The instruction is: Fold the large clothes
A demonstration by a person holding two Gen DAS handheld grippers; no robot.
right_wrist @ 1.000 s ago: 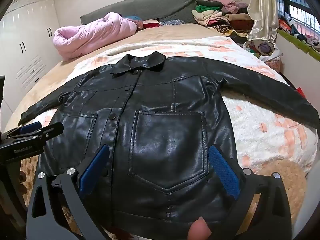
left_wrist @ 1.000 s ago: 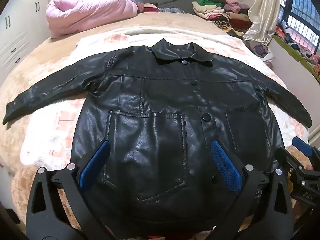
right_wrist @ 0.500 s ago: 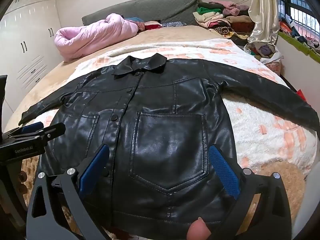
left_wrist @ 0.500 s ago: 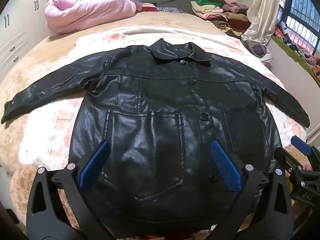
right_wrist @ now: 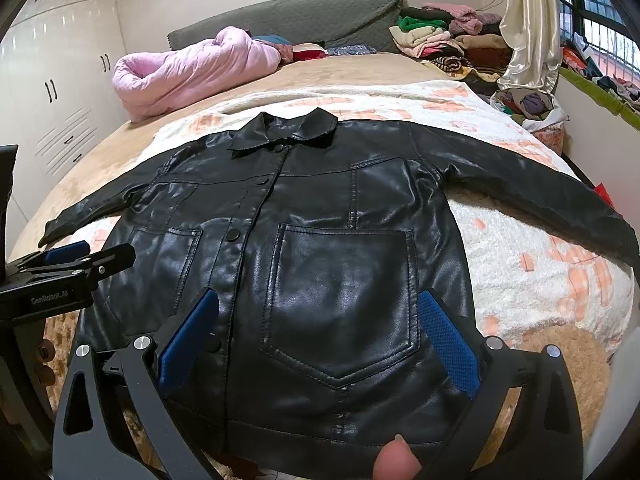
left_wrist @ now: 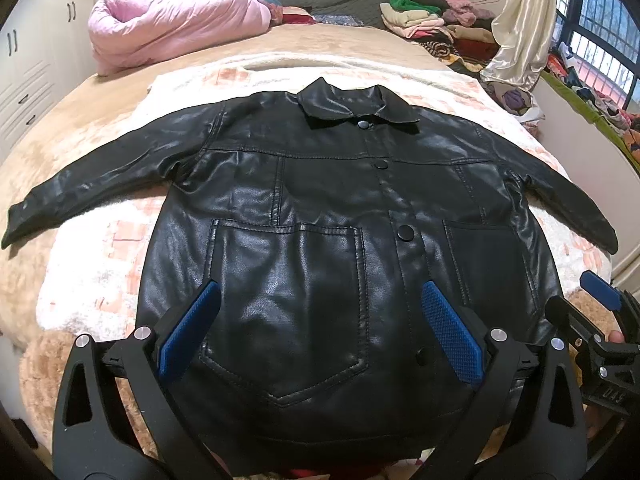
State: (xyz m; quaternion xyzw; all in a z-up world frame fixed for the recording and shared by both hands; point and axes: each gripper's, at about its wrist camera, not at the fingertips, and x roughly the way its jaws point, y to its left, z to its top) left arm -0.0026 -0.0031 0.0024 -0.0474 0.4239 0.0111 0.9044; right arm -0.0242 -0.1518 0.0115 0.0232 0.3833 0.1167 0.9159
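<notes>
A black leather jacket lies flat and face up on the bed, buttoned, collar at the far end and both sleeves spread out to the sides. My left gripper is open above the hem over the left pocket, with nothing between its blue pads. My right gripper is open above the right pocket and holds nothing. Each gripper shows at the edge of the other's view: the right gripper and the left gripper. A fingertip shows at the bottom edge.
The jacket rests on a white and orange fleece blanket over a tan bed. A pink duvet and stacked clothes lie at the head. White wardrobes stand on the left; a curtain and window are on the right.
Both views have drifted back a little from the jacket and the right view now sits slightly higher. The jacket has not moved. Both grippers have stayed open.
</notes>
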